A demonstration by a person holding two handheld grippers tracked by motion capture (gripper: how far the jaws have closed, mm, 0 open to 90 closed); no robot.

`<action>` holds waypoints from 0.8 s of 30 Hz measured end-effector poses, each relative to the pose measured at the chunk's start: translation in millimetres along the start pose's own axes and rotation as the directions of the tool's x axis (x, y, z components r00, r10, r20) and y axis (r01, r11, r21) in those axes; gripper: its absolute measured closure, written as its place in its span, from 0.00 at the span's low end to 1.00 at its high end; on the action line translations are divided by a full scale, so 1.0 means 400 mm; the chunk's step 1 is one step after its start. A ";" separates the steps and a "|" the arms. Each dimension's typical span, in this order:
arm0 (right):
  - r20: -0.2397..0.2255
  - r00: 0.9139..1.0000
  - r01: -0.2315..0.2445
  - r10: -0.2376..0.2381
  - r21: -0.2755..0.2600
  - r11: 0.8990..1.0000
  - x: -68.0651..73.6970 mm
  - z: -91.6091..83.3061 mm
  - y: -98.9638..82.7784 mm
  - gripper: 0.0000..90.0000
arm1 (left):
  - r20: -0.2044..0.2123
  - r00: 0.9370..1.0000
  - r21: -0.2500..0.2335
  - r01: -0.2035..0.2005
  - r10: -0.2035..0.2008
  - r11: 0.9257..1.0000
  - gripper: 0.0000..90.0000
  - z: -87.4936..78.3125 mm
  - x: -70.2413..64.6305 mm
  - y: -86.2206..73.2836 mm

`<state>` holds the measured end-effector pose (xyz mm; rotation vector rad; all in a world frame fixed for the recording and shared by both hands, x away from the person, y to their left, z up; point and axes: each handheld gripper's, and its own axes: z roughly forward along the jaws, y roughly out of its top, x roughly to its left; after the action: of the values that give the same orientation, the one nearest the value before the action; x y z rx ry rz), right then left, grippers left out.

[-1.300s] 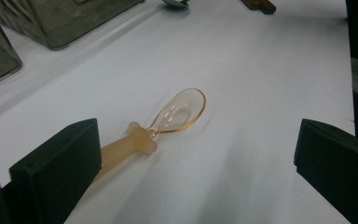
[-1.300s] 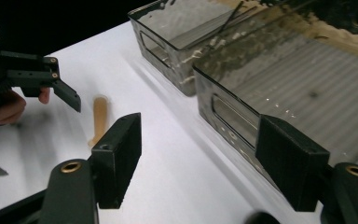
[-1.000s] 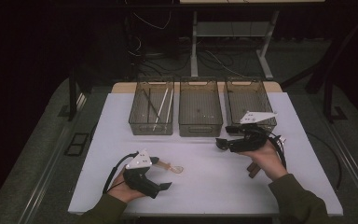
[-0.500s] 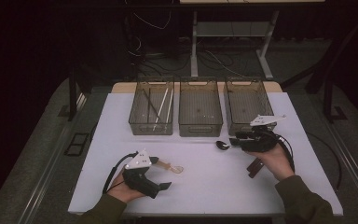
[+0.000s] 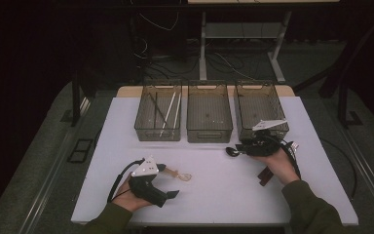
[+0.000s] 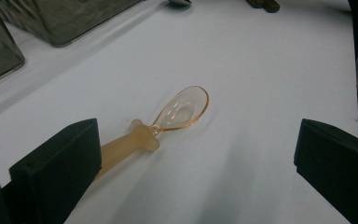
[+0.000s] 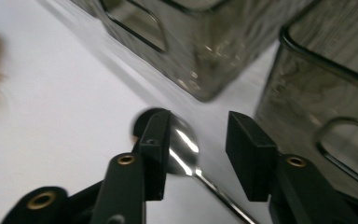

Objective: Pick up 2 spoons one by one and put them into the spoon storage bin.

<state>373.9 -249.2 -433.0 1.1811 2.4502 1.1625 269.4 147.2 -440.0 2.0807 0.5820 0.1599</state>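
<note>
A clear amber spoon (image 6: 182,109) lies flat on the white table (image 5: 214,195), bowl pointing away. My left gripper (image 6: 198,135) stands wide open around it, the handle running by the left jaw; it rests at the front left (image 5: 170,181). A shiny metal spoon (image 7: 184,149) lies in front of the bins (image 5: 232,151). My right gripper (image 7: 199,120) is low over it and straddles its bowl. Its jaws have just been closing, with a gap still showing beside the spoon. The right hand holds it near the right bin (image 5: 241,147).
Three smoky clear bins stand in a row at the back: the left bin (image 5: 158,131) holds thin sticks, then the middle bin (image 5: 209,131) and the right bin (image 5: 260,122). A dark brown piece (image 5: 264,176) lies by the right wrist.
The right gripper has sunk toward the table onto the metal spoon and its jaws have narrowed around it. The left gripper and the amber spoon have kept still.
</note>
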 end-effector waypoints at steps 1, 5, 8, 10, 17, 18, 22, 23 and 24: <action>0.008 1.000 0.003 -0.003 0.010 1.000 -0.005 0.003 -0.002 0.76 | 0.001 1.000 0.001 0.000 0.000 1.000 0.00 0.000 0.000 0.000; 0.037 0.999 -0.015 0.013 0.053 0.998 -0.023 0.007 -0.013 0.89 | 0.001 1.000 0.010 -0.004 0.004 1.000 0.00 0.002 0.000 0.000; 0.051 0.999 -0.015 0.011 0.076 0.997 -0.030 0.009 -0.018 0.96 | 0.001 1.000 0.011 -0.003 0.003 1.000 0.00 0.002 -0.001 0.000; 0.055 0.998 -0.018 0.013 0.085 0.996 -0.033 0.010 -0.020 0.99 | 0.001 1.000 0.010 -0.003 0.003 1.000 0.00 0.002 0.000 0.000; 0.075 0.997 -0.010 0.001 0.110 0.994 -0.038 0.014 -0.027 1.00 | 0.003 1.000 0.009 -0.003 0.003 1.000 0.00 0.004 -0.001 0.000; 0.073 0.997 -0.012 0.003 0.112 0.994 -0.039 0.013 -0.027 1.00 | 0.003 1.000 0.010 -0.004 0.004 1.000 0.00 0.004 -0.001 0.000; 0.074 0.997 -0.014 0.004 0.124 0.992 -0.036 0.010 -0.027 1.00 | 0.004 1.000 0.009 -0.003 0.003 1.000 0.00 0.004 -0.001 0.000; 0.075 0.997 -0.012 0.002 0.131 0.991 -0.036 0.008 -0.027 1.00 | 0.003 1.000 0.010 -0.005 0.005 1.000 0.00 0.004 -0.001 0.000; 0.075 0.997 -0.012 0.001 0.137 0.991 -0.035 0.007 -0.026 1.00 | 0.003 1.000 0.009 -0.005 0.005 1.000 0.00 0.003 -0.001 0.000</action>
<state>378.4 -261.9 -444.7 1.2465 2.5056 0.9459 269.4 145.8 -440.7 2.0915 0.5762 0.1571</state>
